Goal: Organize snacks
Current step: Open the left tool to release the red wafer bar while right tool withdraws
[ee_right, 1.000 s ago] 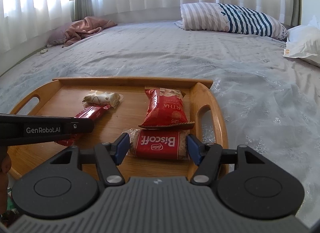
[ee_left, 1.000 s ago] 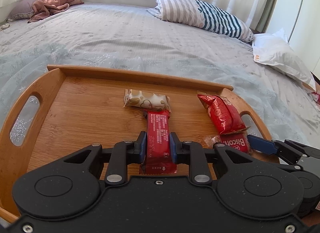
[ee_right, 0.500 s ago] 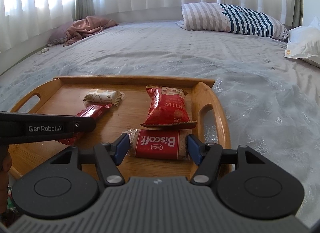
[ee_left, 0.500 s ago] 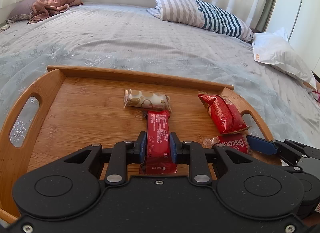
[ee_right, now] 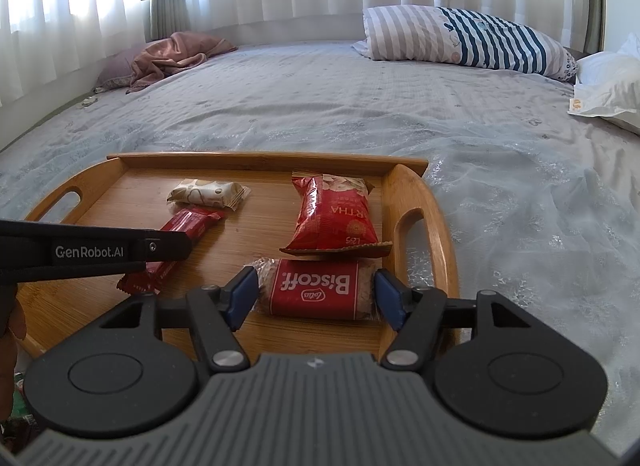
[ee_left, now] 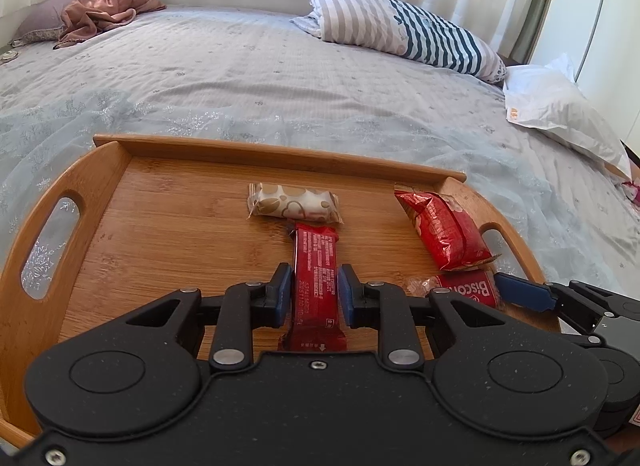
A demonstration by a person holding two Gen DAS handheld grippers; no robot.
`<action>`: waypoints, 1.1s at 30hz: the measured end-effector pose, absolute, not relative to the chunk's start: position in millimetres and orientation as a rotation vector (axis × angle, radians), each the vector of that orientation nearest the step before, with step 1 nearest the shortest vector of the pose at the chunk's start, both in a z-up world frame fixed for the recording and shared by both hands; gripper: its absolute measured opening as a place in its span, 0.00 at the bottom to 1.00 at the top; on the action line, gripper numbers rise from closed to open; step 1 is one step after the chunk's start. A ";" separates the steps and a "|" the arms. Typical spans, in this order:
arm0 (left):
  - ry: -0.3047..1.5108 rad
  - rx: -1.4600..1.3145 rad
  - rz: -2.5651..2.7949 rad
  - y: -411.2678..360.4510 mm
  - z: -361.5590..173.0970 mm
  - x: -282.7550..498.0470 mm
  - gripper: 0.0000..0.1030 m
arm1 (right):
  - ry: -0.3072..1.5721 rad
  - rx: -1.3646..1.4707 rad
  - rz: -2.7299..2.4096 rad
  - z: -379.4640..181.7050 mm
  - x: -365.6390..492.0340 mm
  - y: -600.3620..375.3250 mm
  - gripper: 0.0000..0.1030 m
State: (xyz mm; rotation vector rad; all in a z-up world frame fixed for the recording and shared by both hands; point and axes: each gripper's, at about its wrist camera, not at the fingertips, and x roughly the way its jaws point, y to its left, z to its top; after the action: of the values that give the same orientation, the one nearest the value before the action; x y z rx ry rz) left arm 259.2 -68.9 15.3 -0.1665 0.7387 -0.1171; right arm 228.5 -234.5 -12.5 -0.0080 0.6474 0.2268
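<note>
Left gripper (ee_left: 313,292): blue pads flank the red bar (ee_left: 316,278) at the lower centre of the frame, and a sliver of gap shows at each side — contact cannot be told. Right gripper (ee_right: 315,298): jaws spread wide around the Biscoff pack (ee_right: 316,289), pads at or just beside its ends; a firm grip cannot be confirmed. Both items lie flat on the wooden tray (ee_right: 412,189). Beyond the bar's far end, the cream-and-gold packet (ee_left: 293,205) — touching or nearly so. The red snack bag (ee_right: 334,213) lies just behind the Biscoff pack. The tray rests on the grey bedspread (ee_left: 248,77); the striped pillow (ee_right: 468,39) sits at upper right.
</note>
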 end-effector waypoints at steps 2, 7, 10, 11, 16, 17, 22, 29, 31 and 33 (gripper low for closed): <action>0.733 -0.163 -0.116 -68.4 17.0 258.2 0.25 | 0.647 0.001 0.227 -11.5 227.6 -236.6 0.75; 0.719 -0.149 -0.115 -67.0 22.8 252.8 0.35 | 0.637 0.022 0.227 -6.5 221.4 -241.8 0.76; 0.704 -0.127 -0.115 -67.0 28.6 245.8 0.40 | 0.627 0.021 0.229 -2.3 215.5 -242.8 0.76; 0.700 -0.121 -0.117 -67.0 30.8 243.1 0.42 | 0.623 0.021 0.231 -0.6 213.0 -242.7 0.76; 0.684 -0.090 -0.124 -65.1 40.0 228.6 0.57 | 0.604 0.024 0.241 6.2 199.6 -243.7 0.79; 0.681 -0.080 -0.124 -64.8 41.8 225.3 0.58 | 0.602 0.026 0.243 7.2 196.6 -243.8 0.79; 0.666 -0.046 -0.124 -59.9 49.8 205.5 0.73 | 0.590 0.042 0.252 11.2 181.4 -244.6 0.82; 0.658 -0.037 -0.131 -50.1 57.4 173.0 0.78 | 0.569 0.040 0.264 16.1 155.3 -242.6 0.86; 0.657 -0.037 -0.135 -47.2 59.1 163.1 0.79 | 0.564 0.034 0.269 16.3 147.0 -241.3 0.87; 0.660 -0.037 -0.143 -45.2 59.9 153.0 0.83 | 0.559 0.027 0.272 16.3 139.2 -240.2 0.87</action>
State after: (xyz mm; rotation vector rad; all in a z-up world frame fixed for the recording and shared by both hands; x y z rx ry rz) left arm 153.0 -45.2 59.9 -0.0366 0.6602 -0.1430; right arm 139.2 -240.2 16.3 0.0274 0.5591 0.2722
